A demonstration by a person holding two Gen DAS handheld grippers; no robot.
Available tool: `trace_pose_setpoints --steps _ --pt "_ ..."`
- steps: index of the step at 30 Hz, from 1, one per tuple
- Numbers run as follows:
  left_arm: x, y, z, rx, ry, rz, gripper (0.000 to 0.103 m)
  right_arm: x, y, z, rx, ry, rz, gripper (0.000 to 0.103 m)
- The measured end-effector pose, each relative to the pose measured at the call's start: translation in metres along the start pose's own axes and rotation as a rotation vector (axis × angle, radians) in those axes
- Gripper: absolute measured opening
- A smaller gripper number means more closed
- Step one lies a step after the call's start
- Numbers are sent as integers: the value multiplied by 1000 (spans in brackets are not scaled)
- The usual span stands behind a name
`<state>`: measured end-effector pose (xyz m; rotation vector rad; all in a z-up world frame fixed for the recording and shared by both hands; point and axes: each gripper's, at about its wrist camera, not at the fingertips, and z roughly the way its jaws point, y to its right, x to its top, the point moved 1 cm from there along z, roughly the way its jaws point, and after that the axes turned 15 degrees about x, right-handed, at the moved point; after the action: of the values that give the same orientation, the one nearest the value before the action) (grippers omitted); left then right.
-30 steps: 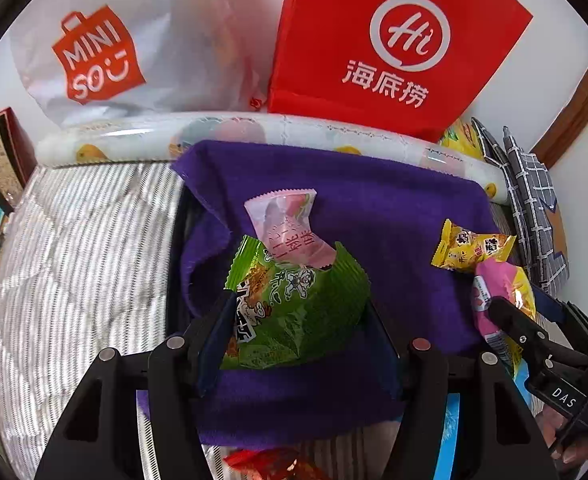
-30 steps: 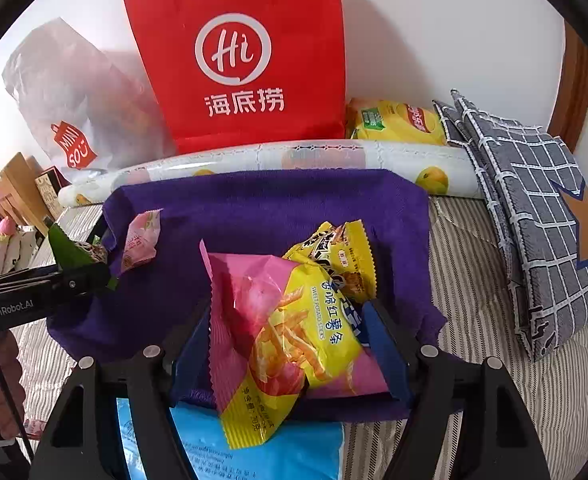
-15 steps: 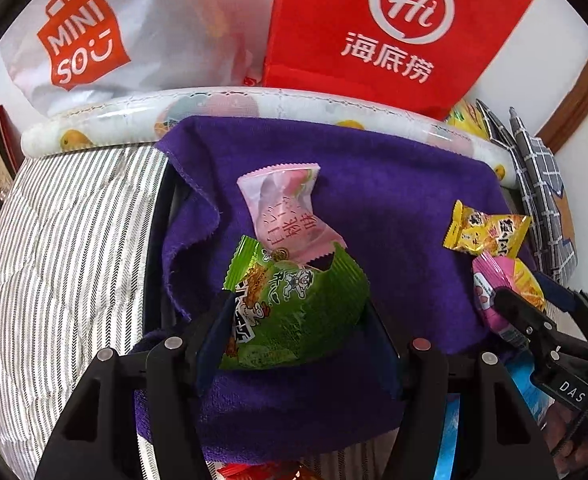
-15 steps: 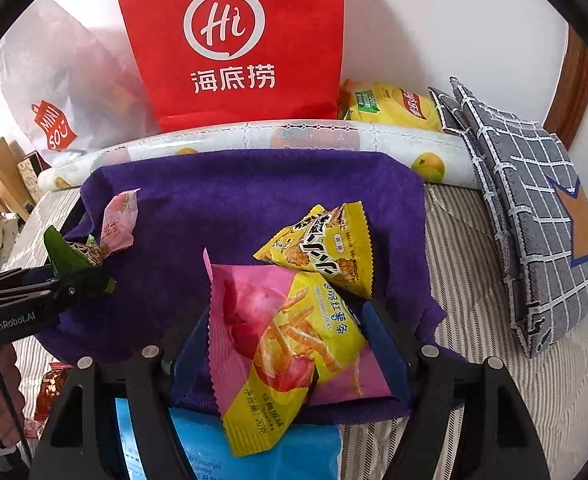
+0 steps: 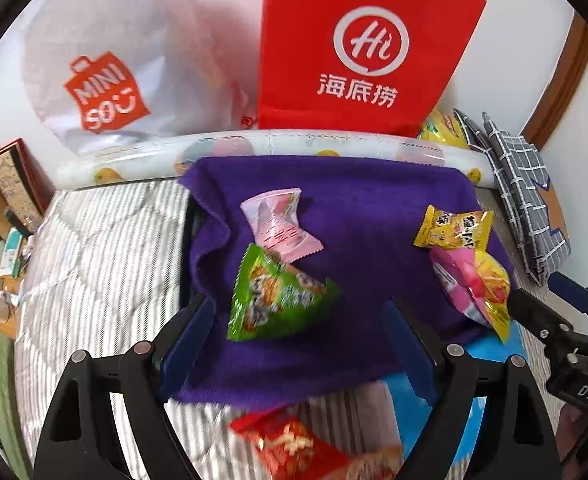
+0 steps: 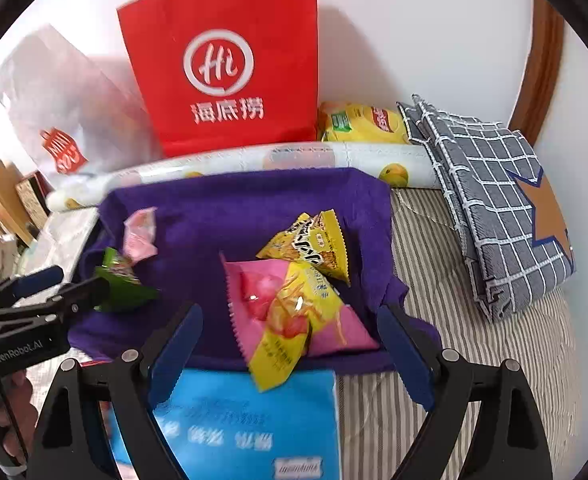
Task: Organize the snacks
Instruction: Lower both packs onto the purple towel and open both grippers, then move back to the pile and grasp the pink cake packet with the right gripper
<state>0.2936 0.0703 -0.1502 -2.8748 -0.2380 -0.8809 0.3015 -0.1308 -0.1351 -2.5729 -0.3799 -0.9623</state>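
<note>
On the purple cloth (image 5: pixel 374 208), the green packet (image 5: pixel 278 296) and pink-yellow packet (image 6: pixel 298 312) have just been released; both grippers' fingers are spread wide, empty.

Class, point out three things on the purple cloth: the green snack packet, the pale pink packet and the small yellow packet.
green snack packet (image 5: pixel 278 300), left wrist view, middle of its printed front.
pale pink packet (image 5: pixel 278 224), left wrist view, centre of the wrapper.
small yellow packet (image 6: pixel 312 244), right wrist view, middle of its face.
</note>
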Motion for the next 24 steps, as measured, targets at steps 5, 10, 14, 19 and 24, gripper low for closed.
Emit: trace_pose_setpoints --steps 5,10,14,19,24 --pt "-15 -14 -25 23 -5 -30 86 -13 -17 -29 -15 33 -32 89" --pt "-34 -24 -51 38 0 -32 86 -32 -33 -47 -19 26 -51 89" --pt "-51 -28 -68 61 8 -25 86 -48 -41 -62 -36 52 -38 89" --pt "-70 -31 -81 72 35 -3 86 -65 -45 -78 -21 112 -24 89" --pt "-88 -38 -90 26 56 -26 86 -80 -47 -86 -37 131 -25 89"
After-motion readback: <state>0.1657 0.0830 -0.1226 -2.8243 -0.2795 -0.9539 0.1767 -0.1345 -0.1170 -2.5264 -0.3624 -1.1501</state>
